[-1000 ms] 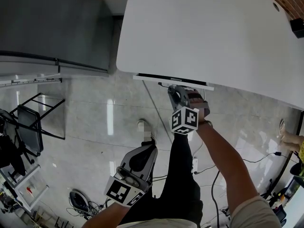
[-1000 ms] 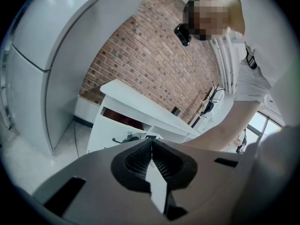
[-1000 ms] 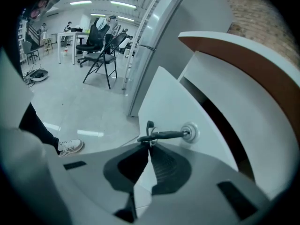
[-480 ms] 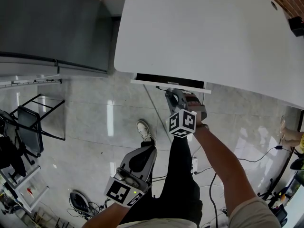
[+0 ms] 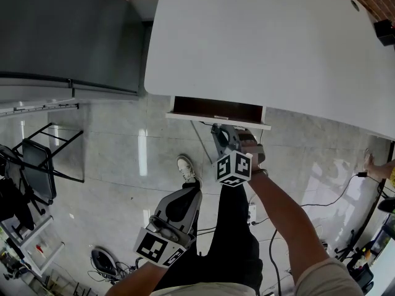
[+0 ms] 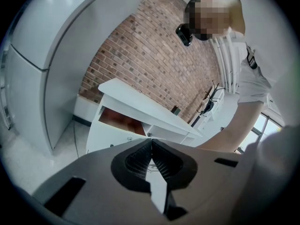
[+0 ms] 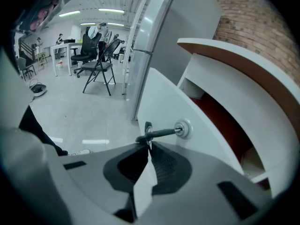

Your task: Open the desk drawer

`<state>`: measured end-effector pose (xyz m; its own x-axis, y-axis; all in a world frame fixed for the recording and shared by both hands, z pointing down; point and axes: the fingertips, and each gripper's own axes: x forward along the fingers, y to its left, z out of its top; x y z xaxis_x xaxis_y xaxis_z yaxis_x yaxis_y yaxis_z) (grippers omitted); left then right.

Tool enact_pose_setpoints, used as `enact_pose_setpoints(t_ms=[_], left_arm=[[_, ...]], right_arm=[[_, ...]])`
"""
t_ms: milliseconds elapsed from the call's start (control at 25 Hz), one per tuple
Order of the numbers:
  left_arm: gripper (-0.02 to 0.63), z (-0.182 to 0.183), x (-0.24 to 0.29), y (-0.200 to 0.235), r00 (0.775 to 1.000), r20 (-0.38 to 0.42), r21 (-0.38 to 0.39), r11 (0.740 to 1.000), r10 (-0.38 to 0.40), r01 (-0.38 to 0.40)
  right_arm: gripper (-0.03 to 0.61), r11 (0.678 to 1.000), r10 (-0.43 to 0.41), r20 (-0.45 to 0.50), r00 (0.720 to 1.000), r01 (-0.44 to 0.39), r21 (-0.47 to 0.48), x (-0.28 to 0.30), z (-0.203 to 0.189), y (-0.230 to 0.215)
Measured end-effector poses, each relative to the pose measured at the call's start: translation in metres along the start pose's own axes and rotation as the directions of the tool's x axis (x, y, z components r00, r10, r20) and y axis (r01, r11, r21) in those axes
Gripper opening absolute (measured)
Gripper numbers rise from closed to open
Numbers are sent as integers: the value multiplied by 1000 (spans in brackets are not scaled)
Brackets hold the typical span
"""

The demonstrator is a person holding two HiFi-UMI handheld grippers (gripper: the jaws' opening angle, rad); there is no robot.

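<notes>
The white desk (image 5: 271, 42) has a drawer (image 5: 216, 110) under its near edge, standing partly out with its brown inside showing. My right gripper (image 5: 229, 135) is right in front of the drawer's white front panel (image 7: 164, 102). In the right gripper view its jaws (image 7: 149, 142) are shut on the head of a dark key (image 7: 157, 133) that sticks out of the round lock (image 7: 182, 128). My left gripper (image 5: 189, 193) hangs low by my leg, away from the desk, shut with nothing in it. In the left gripper view the desk (image 6: 136, 104) and its open drawer (image 6: 121, 120) show ahead.
A tall grey cabinet (image 5: 68, 36) stands left of the desk. A black folding chair (image 5: 40, 159) is at the far left. Cables (image 5: 278, 227) trail on the tiled floor at right. My shoe (image 5: 187, 168) is below the drawer. A black object (image 5: 384, 32) sits on the desk's far corner.
The drawer has slid further out from under the desk, showing more of its brown inside. My right gripper has come back toward me with the key. The left gripper has stayed put.
</notes>
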<state>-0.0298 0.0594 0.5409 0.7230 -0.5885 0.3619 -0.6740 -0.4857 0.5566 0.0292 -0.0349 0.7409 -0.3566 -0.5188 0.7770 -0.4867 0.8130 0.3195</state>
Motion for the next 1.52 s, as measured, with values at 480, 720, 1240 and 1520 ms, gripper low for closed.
enact_pose_setpoints(t_ms=[480,720,1240,1520], left_arm=[[8,1,1,9,1000,-2,-10,1000,11,-11],[8,1,2,15,1000,-7,-14,1000,18,-18],[8,-2,2,25,999,-18,-15,999,36,-36],[8,-4,1,24,999,-22,-18,999,32,-33]], right_arm=[[26,1000,-5,0,1000,5,-11,-6,-7,19],[26,1000,-1,0,1000,1,-19,-8,-11,27],[26,998,-35,2,999,35,-54,-1,-18,33],[26,998,-35,-2,999,35,-47,-2,-16,32]])
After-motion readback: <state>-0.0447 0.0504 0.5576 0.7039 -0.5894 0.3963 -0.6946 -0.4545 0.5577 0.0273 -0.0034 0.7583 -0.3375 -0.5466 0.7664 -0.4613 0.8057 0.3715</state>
